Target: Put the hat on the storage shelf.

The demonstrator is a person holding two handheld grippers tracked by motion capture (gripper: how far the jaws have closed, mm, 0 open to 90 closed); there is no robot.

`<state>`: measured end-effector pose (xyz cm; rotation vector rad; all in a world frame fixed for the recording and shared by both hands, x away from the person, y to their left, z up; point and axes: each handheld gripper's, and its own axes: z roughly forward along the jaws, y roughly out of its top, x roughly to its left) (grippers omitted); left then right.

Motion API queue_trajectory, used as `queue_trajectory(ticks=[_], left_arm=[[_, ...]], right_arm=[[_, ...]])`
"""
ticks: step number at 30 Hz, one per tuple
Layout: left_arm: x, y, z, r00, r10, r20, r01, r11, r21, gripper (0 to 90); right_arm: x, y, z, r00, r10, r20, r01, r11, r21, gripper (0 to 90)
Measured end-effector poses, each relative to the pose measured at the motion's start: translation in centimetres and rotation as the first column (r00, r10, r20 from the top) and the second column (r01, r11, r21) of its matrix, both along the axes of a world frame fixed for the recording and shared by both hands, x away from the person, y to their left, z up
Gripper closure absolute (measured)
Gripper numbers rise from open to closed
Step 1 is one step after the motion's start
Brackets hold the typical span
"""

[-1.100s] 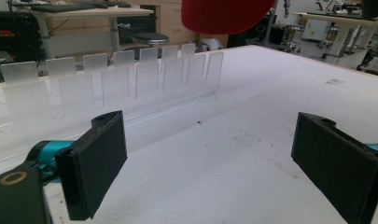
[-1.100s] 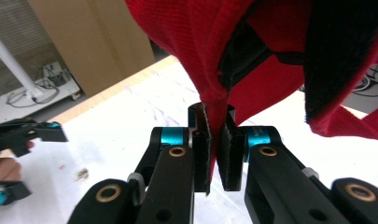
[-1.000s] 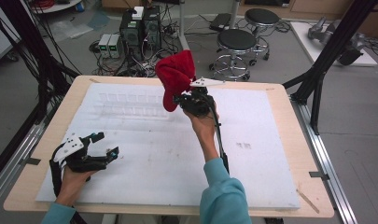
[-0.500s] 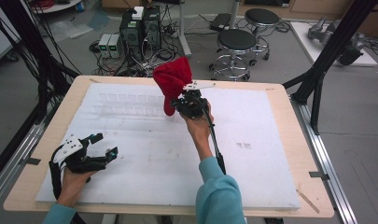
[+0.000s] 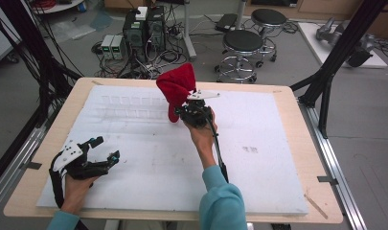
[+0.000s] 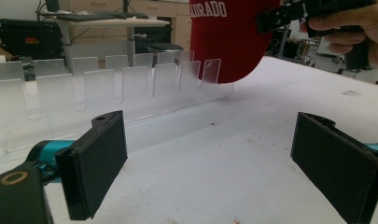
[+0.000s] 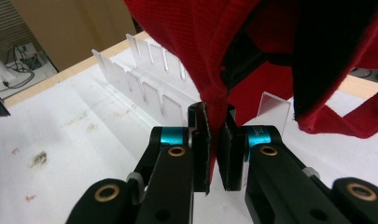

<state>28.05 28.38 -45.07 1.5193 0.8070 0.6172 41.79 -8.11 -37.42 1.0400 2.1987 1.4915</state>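
Right gripper (image 5: 188, 111) was clamped on the red cap (image 5: 176, 86), held above the clear rack (image 6: 107, 88) near the worktop's (image 5: 278, 158) far edge, cap not yet hung; left gripper (image 5: 108, 152) sat wide and unladen by the near-left corner.

A red cap (image 5: 176, 88) with white lettering is seen above the clear plastic rack (image 6: 107, 88); the rack's white mat (image 5: 158, 158) is stained with brown specks.
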Motion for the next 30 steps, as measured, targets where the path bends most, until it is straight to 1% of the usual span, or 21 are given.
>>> queue_trajectory(ticks=[4, 5, 6, 7, 8, 10, 12, 15, 17, 18, 19, 20, 21, 22, 23, 25, 26, 27, 28, 29, 30], left_arm=[[-0.2, -0.1, 0.0, 0.9996, -0.002, 0.028, 0.001, 0.9998, 0.018, 10.9], [-0.5, -0.1, -0.1, 0.9987, 0.007, 0.051, -0.007, 0.9999, 0.015, 10.9], [-0.5, -0.1, -0.1, 0.9987, 0.007, 0.051, -0.007, 0.9999, 0.015, 10.9], [-0.6, -0.1, -0.1, 0.9982, 0.013, 0.059, -0.014, 0.9998, 0.012, 10.9], [-0.6, -0.1, -0.1, 0.9979, 0.020, 0.062, -0.021, 0.9997, 0.010, 10.9], [-0.6, 0.0, -0.1, 0.9979, 0.023, 0.061, -0.023, 0.9997, 0.003, 10.9], [-0.6, 0.0, -0.1, 0.9977, 0.022, 0.064, -0.022, 0.9997, -0.002, 10.9], [-0.7, 0.0, -0.2, 0.9971, 0.022, 0.073, -0.022, 0.9998, -0.004, 10.9], [-0.7, 0.0, -0.2, 0.9973, 0.023, 0.070, -0.023, 0.9997, -0.002, 10.9], [-0.7, 0.0, -0.2, 0.9973, 0.023, 0.070, -0.023, 0.9997, -0.002, 10.9], [-0.7, 0.0, -0.2, 0.9972, 0.024, 0.071, -0.024, 0.9997, -0.001, 10.9], [-0.6, 0.0, -0.2, 0.9973, 0.028, 0.067, -0.028, 0.9996, -0.006, 10.9], [-0.6, 0.0, -0.2, 0.9973, 0.028, 0.067, -0.028, 0.9996, -0.006, 10.9], [-0.6, 0.1, -0.2, 0.9974, 0.028, 0.067, -0.027, 0.9996, -0.010, 10.9], [-0.7, 0.1, -0.2, 0.9975, 0.028, 0.066, -0.027, 0.9996, -0.011, 10.9], [-0.6, 0.1, -0.2, 0.9975, 0.030, 0.065, -0.029, 0.9995, -0.013, 10.9], [-0.6, 0.1, -0.1, 0.9974, 0.030, 0.065, -0.029, 0.9995, -0.012, 10.9], [-0.6, 0.1, -0.2, 0.9974, 0.029, 0.065, -0.028, 0.9995, -0.011, 10.9], [-0.6, 0.0, -0.2, 0.9974, 0.029, 0.066, -0.029, 0.9995, -0.010, 10.9], [-0.6, 0.0, -0.2, 0.9974, 0.029, 0.066, -0.028, 0.9995, -0.010, 10.9], [-0.6, 0.0, -0.2, 0.9974, 0.029, 0.067, -0.028, 0.9996, -0.011, 10.9]], right_arm=[[-0.2, -0.1, -0.3, 1.0000, 0.002, 0.004, -0.002, 1.0000, 0.000, 84.9], [-0.2, -0.2, -0.4, 1.0000, 0.002, -0.006, -0.002, 1.0000, 0.004, 84.3], [-0.2, -0.2, -0.4, 1.0000, 0.002, -0.006, -0.002, 1.0000, 0.004, 84.3], [-0.3, -0.1, -0.3, 1.0000, -0.002, 0.005, 0.002, 0.9998, -0.020, 80.6], [-0.3, -0.1, -0.3, 1.0000, -0.002, 0.005, 0.002, 0.9998, -0.020, 80.6], [-0.4, 0.2, -0.3, 0.9996, -0.018, 0.020, 0.020, 0.9976, -0.066, 76.3], [-0.4, 0.4, -0.4, 0.9997, -0.019, 0.013, 0.020, 0.9973, -0.070, 76.3], [-0.7, 0.5, -0.2, 0.9995, -0.019, 0.025, 0.020, 0.9975, -0.067, 70.8], [-0.9, 0.4, -0.2, 0.9992, -0.024, 0.032, 0.026, 0.9971, -0.071, 62.6], [-1.0, 0.4, -0.1, 0.9987, -0.037, 0.036, 0.040, 0.9964, -0.074, 54.2], [-1.0, 0.4, -0.1, 0.9987, -0.037, 0.036, 0.040, 0.9964, -0.074, 54.2], [-1.4, 0.0, 0.0, 0.9977, -0.048, 0.048, 0.052, 0.9956, -0.078, 41.0], [-1.8, -0.3, 0.1, 0.9969, -0.060, 0.052, 0.064, 0.9942, -0.087, 35.4], [-1.8, -0.3, 0.1, 0.9969, -0.060, 0.052, 0.064, 0.9942, -0.087, 35.4], [-2.6, -1.0, 0.4, 0.9959, -0.075, 0.050, 0.080, 0.9925, -0.092, 26.4], [-3.6, -2.0, 0.7, 0.9969, -0.074, 0.024, 0.077, 0.9915, -0.105, 18.5], [-3.6, -2.0, 0.7, 0.9969, -0.074, 0.024, 0.077, 0.9915, -0.105, 18.5], [-4.2, -2.6, 0.9, 0.9958, -0.080, 0.044, 0.085, 0.9903, -0.110, 17.7], [-5.7, -4.0, 1.1, 0.9938, -0.077, 0.081, 0.084, 0.9926, -0.088, 17.0], [-5.7, -4.0, 1.1, 0.9938, -0.077, 0.081, 0.084, 0.9926, -0.088, 17.0], [-6.3, -4.6, 1.3, 0.9948, -0.077, 0.066, 0.083, 0.9923, -0.092, 14.6]])
